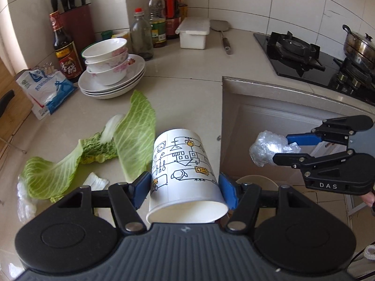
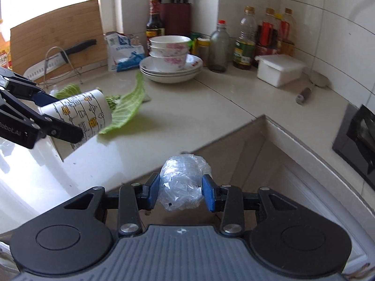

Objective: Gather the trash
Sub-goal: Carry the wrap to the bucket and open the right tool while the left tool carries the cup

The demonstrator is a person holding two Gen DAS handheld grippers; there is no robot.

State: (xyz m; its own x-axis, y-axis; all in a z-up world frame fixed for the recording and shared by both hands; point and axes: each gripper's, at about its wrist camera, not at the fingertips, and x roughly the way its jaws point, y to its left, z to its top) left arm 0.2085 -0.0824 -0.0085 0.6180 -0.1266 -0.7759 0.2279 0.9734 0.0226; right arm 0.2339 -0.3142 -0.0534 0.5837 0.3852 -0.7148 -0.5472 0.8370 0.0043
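Left wrist view: the left gripper [image 1: 185,188] points obliquely downward across the counter [image 1: 187,98] edge. Its blue pads [image 1: 140,190] press on opposite sides of a paper cup [image 1: 185,175], jaws about half apart. The cup is held off the counter, base pointing away from the camera and open mouth toward it, tilted slightly. Behind and left of the cup, cabbage leaves [image 1: 136,135] lie flat on the counter. A stack of bowls [image 1: 107,63] on plates stands farther back, with bottles [image 1: 140,35] and a knife block [image 1: 75,23] along the tiled wall.

At right in the same view, the right gripper [image 1: 279,147] reaches in from the side, roughly level in the picture, over the gap in front of the cabinet [image 1: 269,121]. It is closed on a wad of clear plastic [image 1: 267,147].

Right wrist view: the right gripper [image 2: 180,190] also slopes downward, past the counter corner. Its pads [image 2: 209,193] squeeze the plastic [image 2: 181,185] from both sides, jaws partly apart. The plastic hangs in the air, clear of the counter [image 2: 222,98]. At left, the left gripper [image 2: 61,117] holds the cup [image 2: 79,117] on its side above the counter, just in front of a leaf [image 2: 129,110].
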